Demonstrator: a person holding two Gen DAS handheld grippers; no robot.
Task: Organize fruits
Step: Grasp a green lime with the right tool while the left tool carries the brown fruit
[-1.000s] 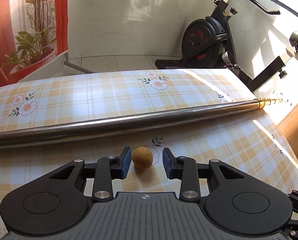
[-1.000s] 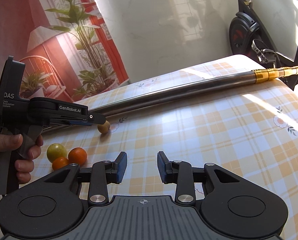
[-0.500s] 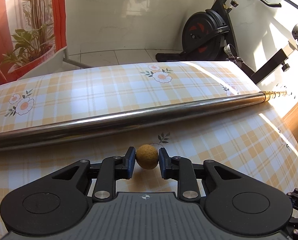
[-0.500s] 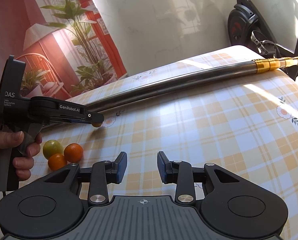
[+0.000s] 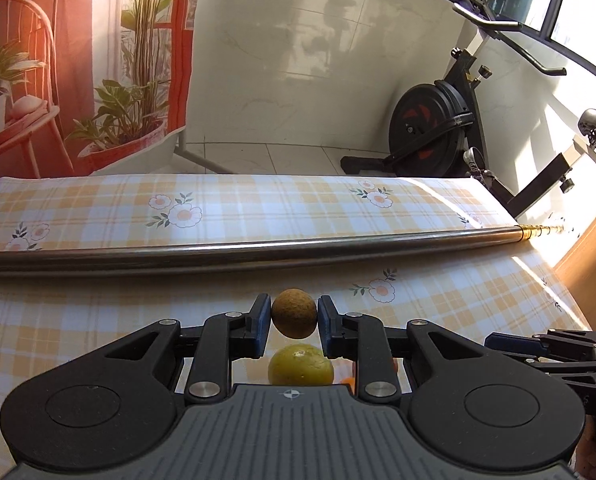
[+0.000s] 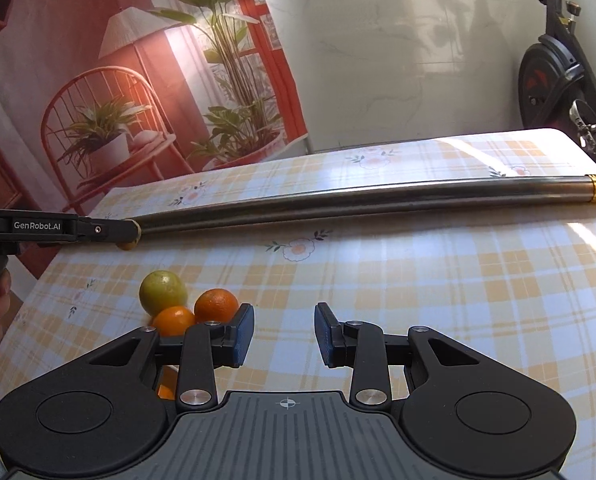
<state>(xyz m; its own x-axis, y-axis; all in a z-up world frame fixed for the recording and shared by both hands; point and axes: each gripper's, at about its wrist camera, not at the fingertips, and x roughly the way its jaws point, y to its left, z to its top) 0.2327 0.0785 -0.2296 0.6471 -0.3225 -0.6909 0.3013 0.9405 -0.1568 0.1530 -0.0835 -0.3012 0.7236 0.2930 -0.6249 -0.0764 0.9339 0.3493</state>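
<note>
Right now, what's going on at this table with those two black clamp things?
A person holds a two-finger gripper in each hand and is sorting fruit. The left gripper has pinched a small brown fruit and holds it above a green citrus, near two oranges grouped on the checked tablecloth. The right gripper is open and holds nothing, pointing past that group. A long metal pole lies across the table behind them.

orange-plaid tablecloth (image 6: 417, 280), brown fruit (image 5: 294, 313), green citrus (image 6: 162, 291)

Bright sun from right; glare on wall; fisheye-bent edges; sharp.
</note>
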